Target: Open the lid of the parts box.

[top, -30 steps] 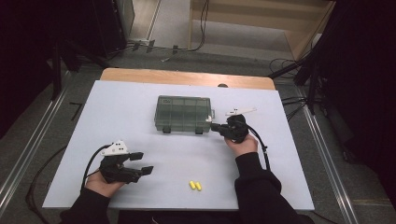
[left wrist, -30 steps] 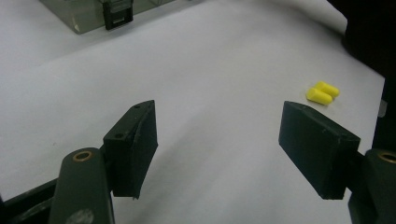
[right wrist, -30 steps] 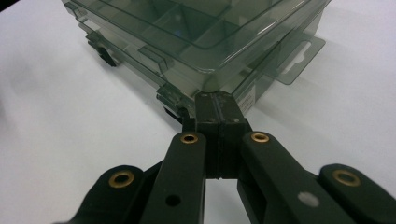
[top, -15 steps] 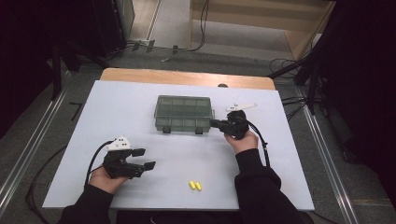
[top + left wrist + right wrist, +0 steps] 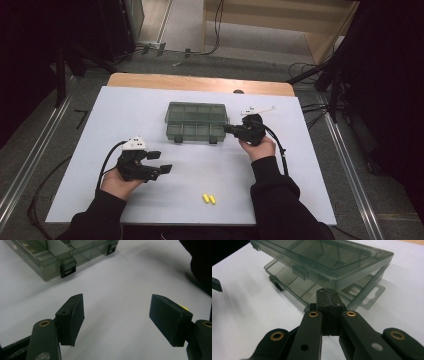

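A clear grey compartment box (image 5: 196, 122) sits mid-table. In the right gripper view its lid (image 5: 324, 255) is tilted up off the base (image 5: 294, 287). My right gripper (image 5: 229, 128) is at the box's right end, shut, with its tips (image 5: 328, 293) pressed under the raised lid's edge. My left gripper (image 5: 161, 161) is open over bare table at the front left, nothing between its jaws (image 5: 117, 307). The box's latches (image 5: 68, 267) lie ahead of it. Two small yellow pieces (image 5: 209, 199) lie near the front edge; one (image 5: 183, 307) peeks from behind the left gripper's right jaw.
A small white strip (image 5: 257, 109) lies on the white table (image 5: 300, 165) behind my right hand. A wooden edge (image 5: 200, 82) runs along the back. Cables trail from both grippers. Dark floor and stands surround the table.
My left gripper has slid a little away from the person and to the right. My right gripper has stayed at the box's right end, shifting only slightly.
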Tool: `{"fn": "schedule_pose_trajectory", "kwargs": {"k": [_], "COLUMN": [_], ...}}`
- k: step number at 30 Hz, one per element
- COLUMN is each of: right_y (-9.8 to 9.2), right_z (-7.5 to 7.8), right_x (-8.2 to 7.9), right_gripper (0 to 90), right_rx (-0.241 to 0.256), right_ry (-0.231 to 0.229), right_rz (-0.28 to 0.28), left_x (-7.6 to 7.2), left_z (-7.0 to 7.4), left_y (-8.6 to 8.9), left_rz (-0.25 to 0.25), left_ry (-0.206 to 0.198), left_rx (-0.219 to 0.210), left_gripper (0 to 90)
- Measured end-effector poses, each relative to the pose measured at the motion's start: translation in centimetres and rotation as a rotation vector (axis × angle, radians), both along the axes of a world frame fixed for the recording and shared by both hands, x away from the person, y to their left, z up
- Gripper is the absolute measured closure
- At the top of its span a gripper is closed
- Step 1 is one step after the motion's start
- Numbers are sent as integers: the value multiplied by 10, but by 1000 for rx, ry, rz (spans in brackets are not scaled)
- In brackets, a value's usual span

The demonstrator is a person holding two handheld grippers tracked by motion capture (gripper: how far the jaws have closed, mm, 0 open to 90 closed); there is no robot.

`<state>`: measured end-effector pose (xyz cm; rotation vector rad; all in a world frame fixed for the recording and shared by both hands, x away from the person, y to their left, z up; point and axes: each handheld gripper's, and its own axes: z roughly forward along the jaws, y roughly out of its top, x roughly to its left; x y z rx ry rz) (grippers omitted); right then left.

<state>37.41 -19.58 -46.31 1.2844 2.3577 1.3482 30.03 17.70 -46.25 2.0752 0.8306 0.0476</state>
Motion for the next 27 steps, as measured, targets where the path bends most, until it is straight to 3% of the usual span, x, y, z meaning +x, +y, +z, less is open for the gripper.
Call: {"fn": "schedule_pose_trajectory", "kwargs": {"k": [4,12,27], "right_y": [1,2,3], "right_z": [3,6,7], "right_x": [1,4,5], "right_gripper": [878,878,878], "right_rx": [-5,-5,7], "right_ry": [-3,-3,15], "right_rz": [2,3,-1], "left_x": [9,30,71], "left_z": [8,21,33], "left_y": [1,5,2], "left_rz": [15,50,40], "left_ry": [7,-1,-25], "left_rx": [-24,-10,-2], "left_gripper": [278,279,278]}}
